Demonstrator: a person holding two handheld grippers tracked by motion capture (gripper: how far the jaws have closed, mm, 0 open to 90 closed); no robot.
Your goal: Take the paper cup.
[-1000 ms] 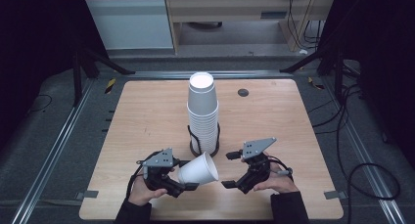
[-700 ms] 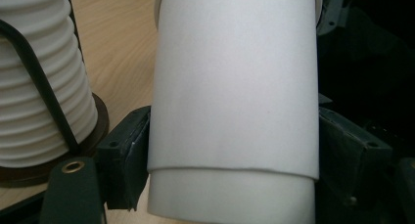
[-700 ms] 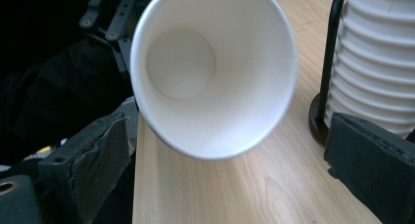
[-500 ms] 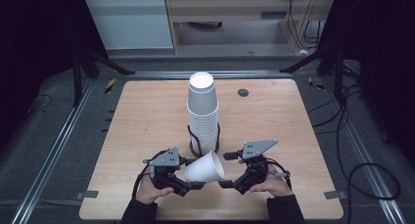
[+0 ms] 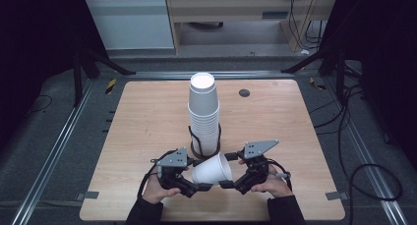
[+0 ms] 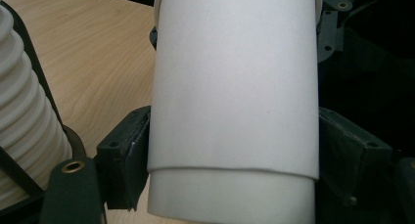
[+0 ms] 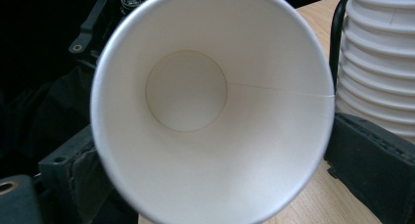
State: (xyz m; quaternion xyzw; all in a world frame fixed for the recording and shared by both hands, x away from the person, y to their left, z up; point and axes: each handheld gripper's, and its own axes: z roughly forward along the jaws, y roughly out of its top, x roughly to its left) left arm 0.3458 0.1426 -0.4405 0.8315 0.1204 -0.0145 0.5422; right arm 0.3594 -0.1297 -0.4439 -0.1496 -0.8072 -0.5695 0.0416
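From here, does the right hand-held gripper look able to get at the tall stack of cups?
Probably not directly: the right hand-held gripper has the loose cup's rim between its jaws, and that cup lies between it and the cup stack. It would need to pull clear first.

A tall stack of white cups (image 5: 203, 114) stands in a black holder (image 5: 205, 148) mid-surface (image 5: 137, 126). A small dark disc (image 5: 244, 93) lies near the far edge.

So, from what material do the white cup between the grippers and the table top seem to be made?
White cup: apparently paper, matte, with a rolled rim and a thin side seam; a thin coating cannot be excluded. Table top: light wood or wood-look laminate, smooth, with visible grain lines.
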